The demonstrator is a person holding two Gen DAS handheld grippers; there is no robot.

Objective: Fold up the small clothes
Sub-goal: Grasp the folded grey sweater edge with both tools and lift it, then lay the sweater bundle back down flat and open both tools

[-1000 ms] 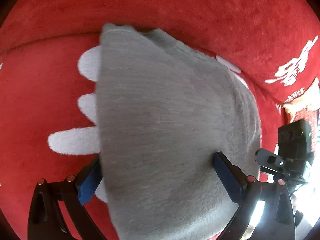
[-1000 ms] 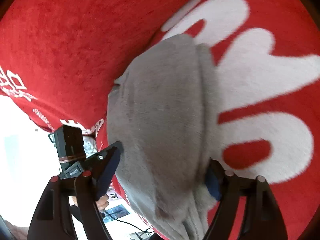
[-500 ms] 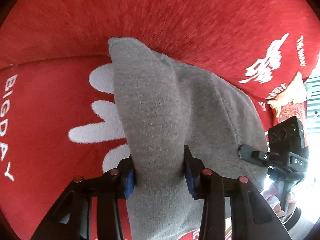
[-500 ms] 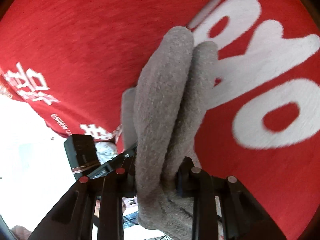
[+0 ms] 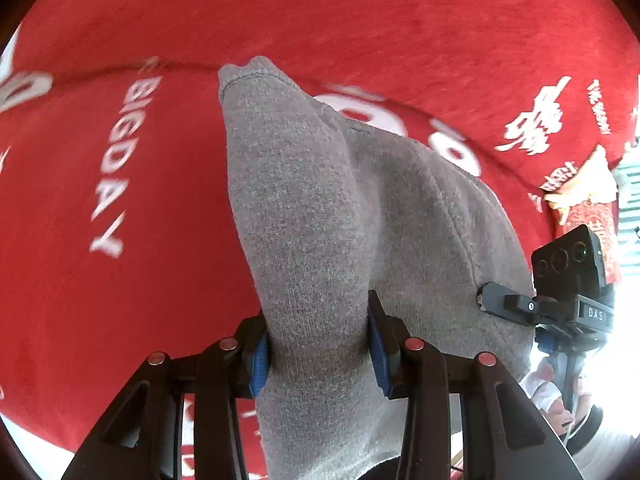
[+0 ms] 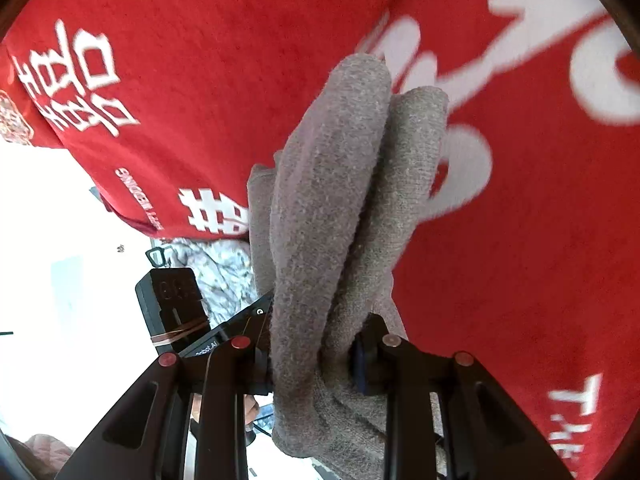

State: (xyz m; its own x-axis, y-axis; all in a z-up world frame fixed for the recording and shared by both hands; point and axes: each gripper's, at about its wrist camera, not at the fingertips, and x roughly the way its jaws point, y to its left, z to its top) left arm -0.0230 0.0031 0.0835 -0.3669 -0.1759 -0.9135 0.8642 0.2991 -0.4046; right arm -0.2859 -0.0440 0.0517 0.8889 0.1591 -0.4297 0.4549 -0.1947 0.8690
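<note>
A small grey knit garment (image 5: 304, 208) hangs bunched between both grippers, lifted above the red cloth. My left gripper (image 5: 318, 346) is shut on one thick fold of it, the blue pads pressing in from both sides. In the right wrist view the same grey garment (image 6: 332, 200) stands up in two ridges, and my right gripper (image 6: 316, 354) is shut on its lower end. The right gripper's body and camera (image 5: 568, 280) show at the right edge of the left wrist view, past the garment's far side.
A red cloth (image 5: 360, 20) with white lettering covers the surface beneath and rises behind. A second patterned fabric (image 6: 220, 268) lies past the red cloth's edge. A person's hand (image 5: 548, 396) holds the right gripper's handle. Bright light washes out the lower left of the right wrist view.
Both grippers stood open around the flat garment a second ago. They closed on it, bunching it into folds, and have since lifted it and carried it across the red cloth.
</note>
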